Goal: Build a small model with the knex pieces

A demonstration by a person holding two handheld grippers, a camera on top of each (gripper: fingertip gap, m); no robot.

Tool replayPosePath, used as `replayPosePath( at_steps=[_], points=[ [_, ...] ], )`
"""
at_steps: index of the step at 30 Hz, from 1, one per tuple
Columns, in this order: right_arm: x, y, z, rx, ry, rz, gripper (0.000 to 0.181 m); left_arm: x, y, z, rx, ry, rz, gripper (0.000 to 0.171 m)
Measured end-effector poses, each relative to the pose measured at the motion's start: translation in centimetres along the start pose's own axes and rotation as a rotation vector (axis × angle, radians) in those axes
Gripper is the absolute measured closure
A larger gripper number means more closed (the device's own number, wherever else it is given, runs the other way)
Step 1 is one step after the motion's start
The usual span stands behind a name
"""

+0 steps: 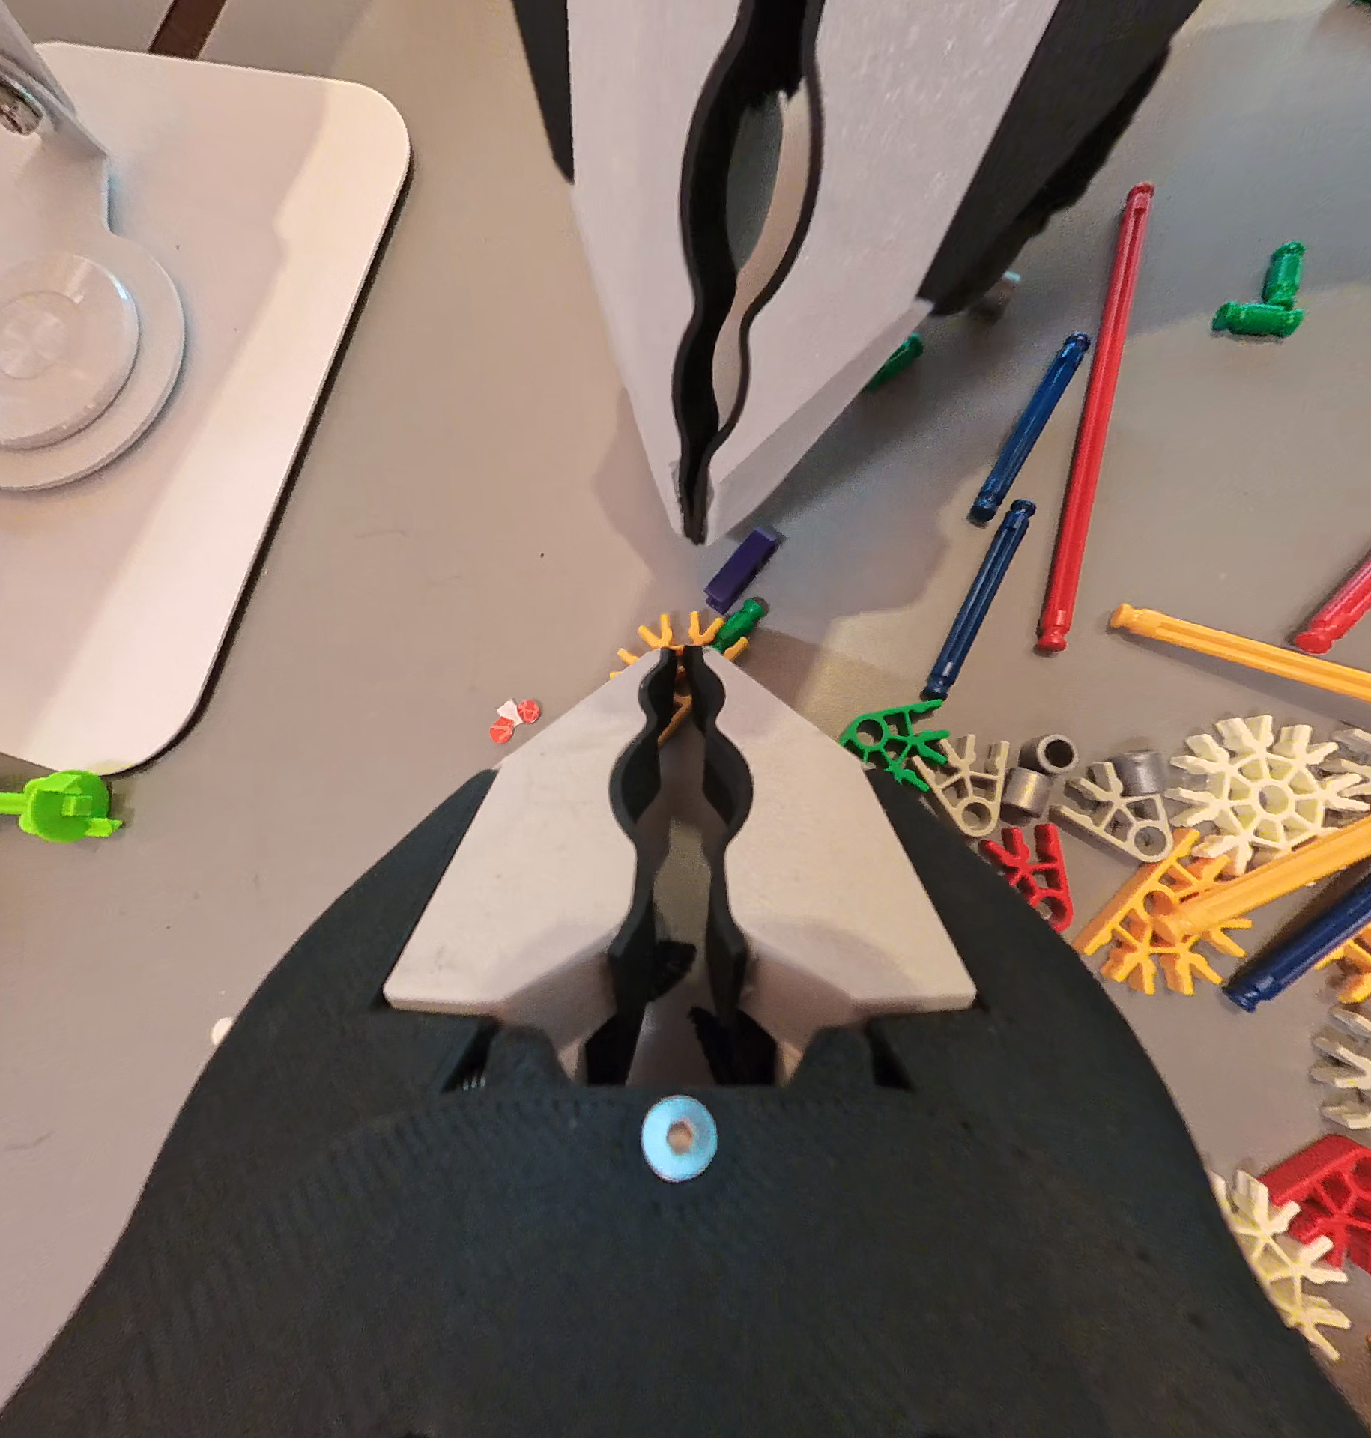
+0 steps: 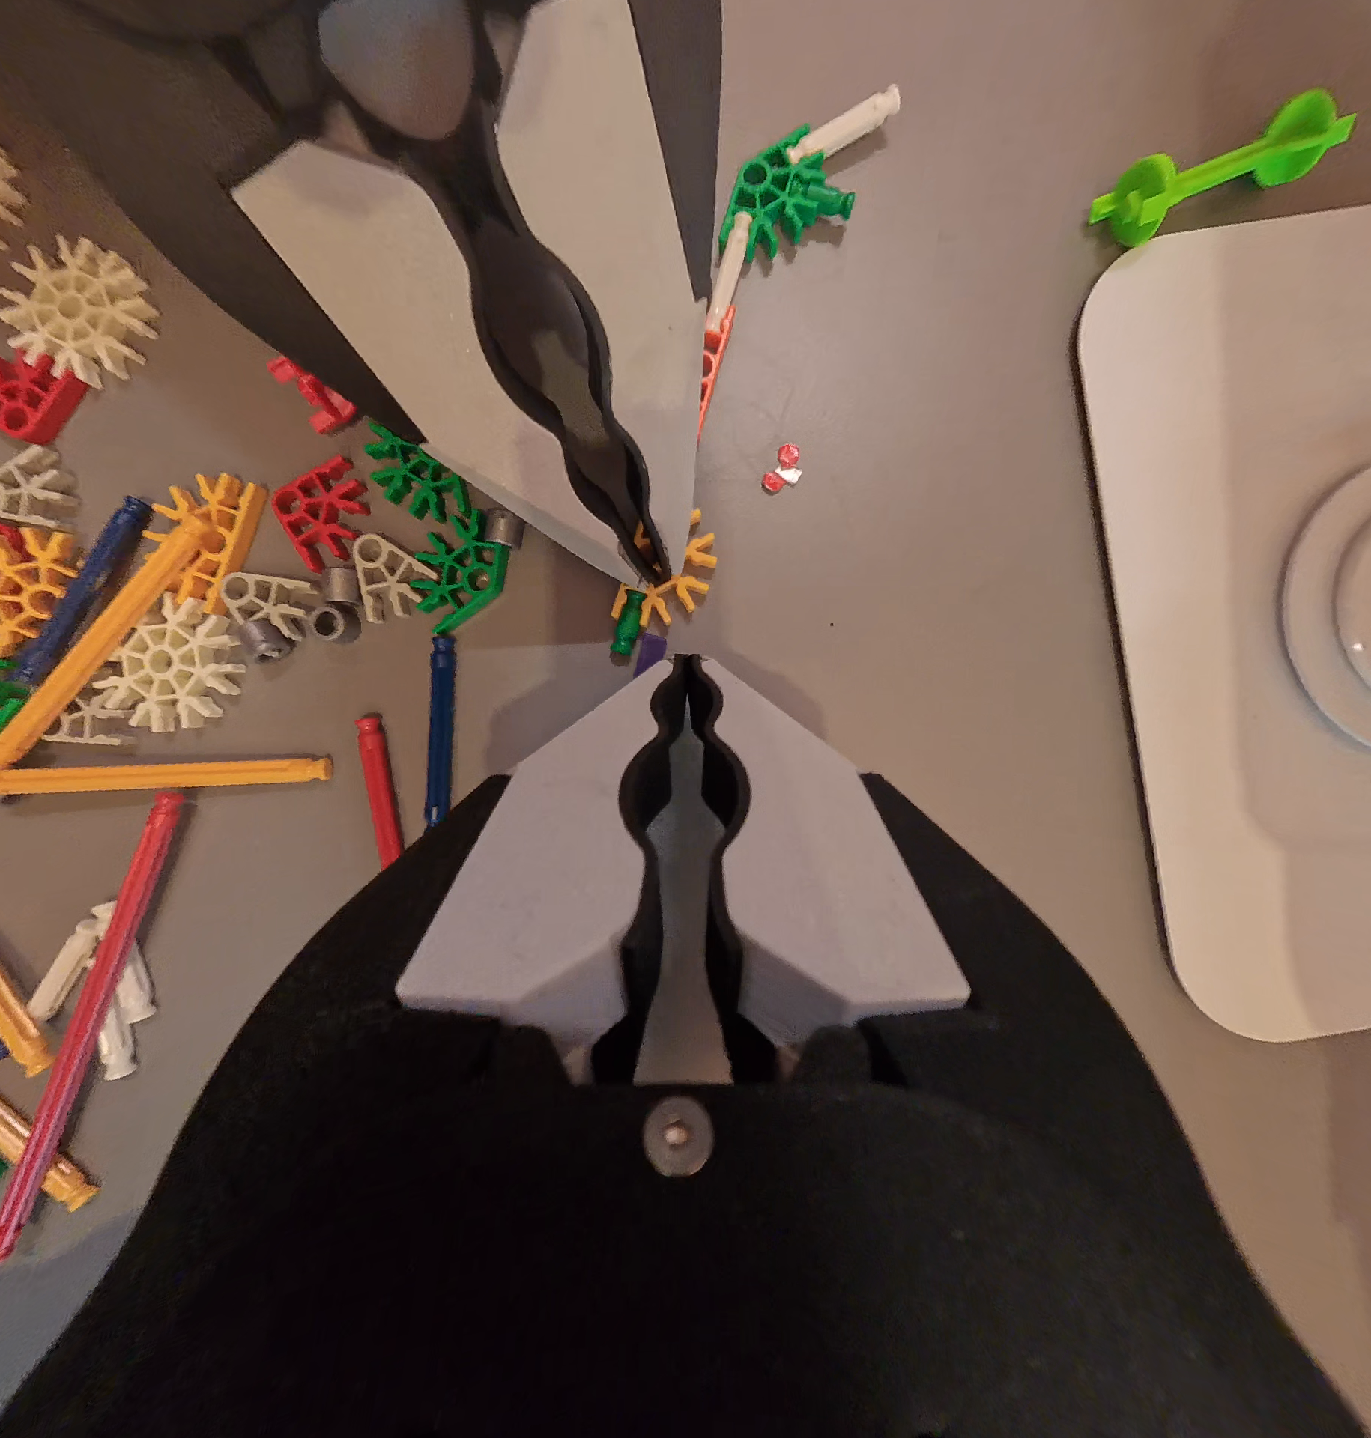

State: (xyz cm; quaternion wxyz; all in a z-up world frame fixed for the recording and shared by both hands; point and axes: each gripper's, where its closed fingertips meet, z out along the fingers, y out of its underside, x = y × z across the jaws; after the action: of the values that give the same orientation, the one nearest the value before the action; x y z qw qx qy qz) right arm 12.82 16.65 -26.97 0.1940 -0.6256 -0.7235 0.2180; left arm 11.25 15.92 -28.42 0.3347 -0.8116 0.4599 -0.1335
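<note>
Yellow plastic connector (image 1: 671, 638), carrying a short green rod (image 1: 738, 622), is pinched at its rim by the closed left gripper (image 1: 682, 661), while just ahead the right gripper (image 2: 681, 660), fingers together and seemingly empty, sits beside a purple clip (image 1: 739, 566).

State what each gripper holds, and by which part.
The left gripper is shut on the yellow connector, pinching one edge of it. The right gripper is shut with nothing visible between its tips, close to a purple piece.
</note>
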Motion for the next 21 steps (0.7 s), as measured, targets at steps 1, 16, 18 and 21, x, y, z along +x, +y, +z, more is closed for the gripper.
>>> replayPosePath(
  at_steps=[1,16,18,21],
  points=[
    [-0.2,0.0,-0.1,0.002,-0.001,0.001,0.181,0.0,0.0,0.0,-0.003,-0.002,0.003,0.17],
    [-1.1,0.9,0.9,-0.017,0.151,-0.048,0.178,0.0,0.0,0.0,0.004,-0.022,-0.017,0.17],
    [-1.3,1.2,1.0,-0.058,0.223,-0.129,0.177,0.0,0.0,0.0,0.005,-0.023,-0.02,0.17],
    [-1.4,1.5,1.0,-0.109,0.316,-0.226,0.177,0.0,0.0,0.0,0.011,-0.026,-0.026,0.17]
  ],
)
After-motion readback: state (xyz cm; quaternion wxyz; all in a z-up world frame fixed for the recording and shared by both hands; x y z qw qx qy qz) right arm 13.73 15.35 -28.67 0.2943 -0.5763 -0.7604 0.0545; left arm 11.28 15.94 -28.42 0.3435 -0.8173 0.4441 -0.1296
